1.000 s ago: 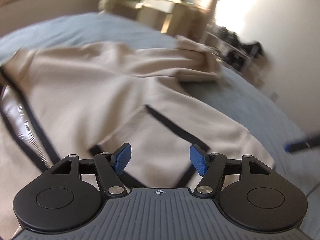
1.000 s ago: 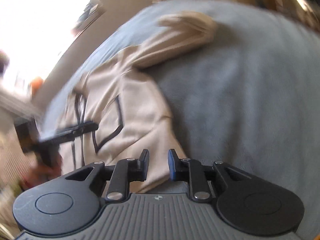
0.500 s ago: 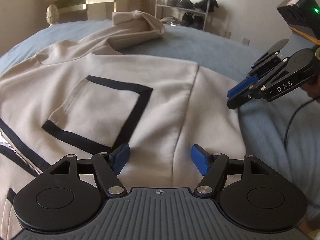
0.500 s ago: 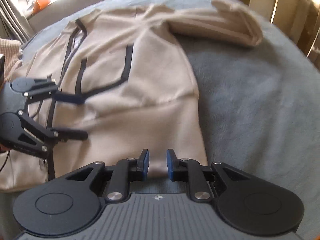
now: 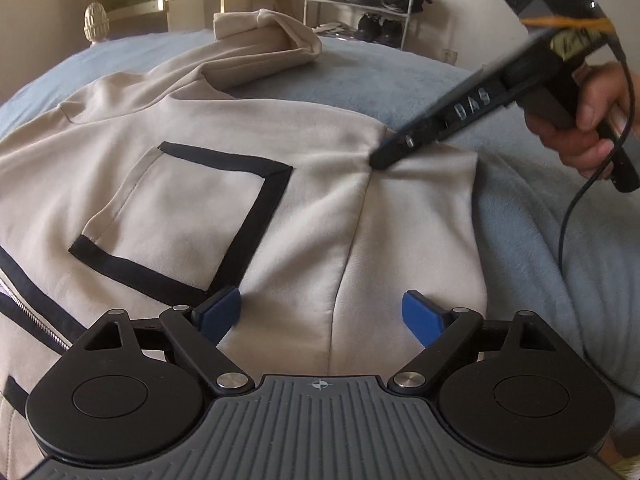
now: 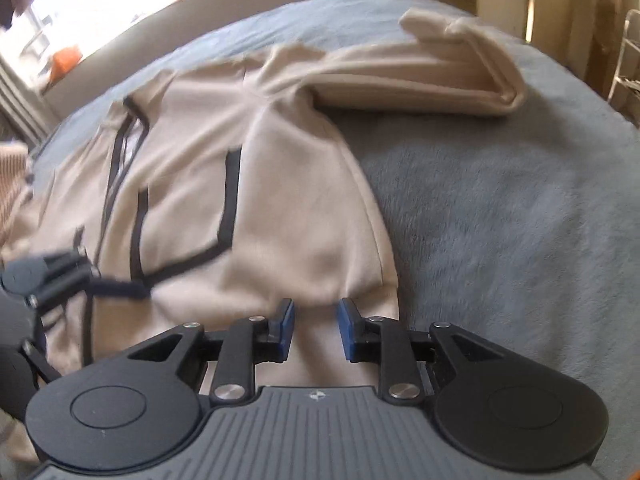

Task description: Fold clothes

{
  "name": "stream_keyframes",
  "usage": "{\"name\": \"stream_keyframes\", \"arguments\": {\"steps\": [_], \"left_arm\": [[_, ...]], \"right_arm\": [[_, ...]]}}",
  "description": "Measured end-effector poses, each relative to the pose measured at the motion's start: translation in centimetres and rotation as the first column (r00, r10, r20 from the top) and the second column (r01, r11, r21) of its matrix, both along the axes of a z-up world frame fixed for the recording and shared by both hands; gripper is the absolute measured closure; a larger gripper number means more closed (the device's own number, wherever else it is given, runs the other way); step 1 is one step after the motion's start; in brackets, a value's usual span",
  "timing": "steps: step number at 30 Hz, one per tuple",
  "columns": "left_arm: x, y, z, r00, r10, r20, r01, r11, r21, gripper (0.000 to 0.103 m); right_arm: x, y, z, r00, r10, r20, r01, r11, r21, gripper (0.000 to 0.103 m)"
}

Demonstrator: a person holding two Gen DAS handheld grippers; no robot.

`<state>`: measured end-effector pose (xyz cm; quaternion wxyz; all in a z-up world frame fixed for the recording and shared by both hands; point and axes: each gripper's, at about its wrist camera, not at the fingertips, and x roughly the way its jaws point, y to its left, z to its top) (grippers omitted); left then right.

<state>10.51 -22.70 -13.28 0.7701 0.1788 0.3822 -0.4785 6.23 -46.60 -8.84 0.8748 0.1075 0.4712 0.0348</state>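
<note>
**Both claws at the jacket's hem, the bed wide open to my right**

The only writing I can read is "DAS", in pale letters along the arm of my right gripper (image 5: 376,160), seen from the left wrist camera. Its tip presses into the beige jacket (image 5: 208,208) at the side seam, and cloth bunches around it. From its own camera the blue pads stand a little apart and are opening, with fabric lying between them; I see no pinch. A hand (image 5: 588,120) grips its handle, and a black cable (image 5: 568,236) hangs below.

My left gripper (image 5: 320,312) is spreading wide above the hem, beside the black-trimmed pocket (image 5: 188,216), holding nothing.

The jacket lies flat on the grey-blue blanket (image 6: 500,208), zip (image 5: 28,312) to my left, one sleeve (image 6: 432,80) folded across the far side. Its right edge runs straight; beyond it the blanket is bare. A shoe rack (image 5: 360,12) stands by the far wall.
</note>
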Motion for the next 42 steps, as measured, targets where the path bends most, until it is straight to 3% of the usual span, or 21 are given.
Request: {"name": "stream_keyframes", "arguments": {"steps": [4, 10, 15, 22, 25, 30, 34, 36, 39, 42], "left_arm": [[0.9, 0.2, 1.1, 0.999, 0.035, -0.005, -0.035, 0.999, -0.028, 0.014], [1.4, -0.4, -0.2, 0.998, 0.068, -0.004, -0.068, 0.997, 0.018, 0.013], [0.4, -0.6, -0.6, 0.998, 0.037, 0.045, -0.039, 0.998, 0.042, 0.005], [0.8, -0.2, -0.7, 0.999, 0.048, 0.024, -0.048, 0.999, 0.024, 0.005], [0.7, 0.0, -0.7, 0.999, 0.049, 0.019, -0.049, 0.998, 0.025, 0.004], [0.6, 0.2, -0.7, 0.999, 0.044, 0.017, -0.044, 0.999, 0.021, 0.004], [0.5, 0.2, -0.6, 0.999, 0.045, 0.015, -0.045, 0.999, 0.018, 0.003], [0.6, 0.3, -0.6, 0.999, 0.052, 0.006, -0.052, 0.999, 0.013, 0.003], [1.0, 0.4, -0.5, 0.998, 0.067, -0.022, -0.067, 0.998, 0.003, 0.001], [1.6, 0.4, -0.3, 0.994, 0.091, -0.062, -0.092, 0.996, -0.012, 0.0]], "right_arm": [[2.5, 0.4, 1.7, 0.997, -0.006, 0.081, 0.004, 1.0, 0.02, 0.077], [8.9, 1.9, 1.5, 0.989, -0.016, 0.149, 0.016, 1.0, 0.003, 0.077], [12.7, 0.5, 0.0, 0.984, -0.147, 0.105, 0.14, 0.988, 0.068, 0.077], [16.5, -0.3, -1.9, 0.983, -0.148, 0.106, 0.144, 0.989, 0.042, 0.081], [18.0, -2.0, -3.7, 0.974, -0.221, 0.045, 0.213, 0.967, 0.139, 0.084], [17.7, -2.9, -4.0, 0.963, -0.268, 0.031, 0.256, 0.944, 0.209, 0.084], [16.1, -2.7, -2.3, 0.954, -0.299, -0.003, 0.292, 0.931, 0.221, 0.07], [14.3, -2.1, -1.0, 0.947, -0.32, 0.028, 0.308, 0.93, 0.198, 0.07], [12.2, -1.1, 0.1, 0.954, -0.29, 0.075, 0.269, 0.939, 0.212, 0.07], [11.5, 0.0, -0.8, 0.972, -0.226, 0.068, 0.209, 0.957, 0.2, 0.069]]}}
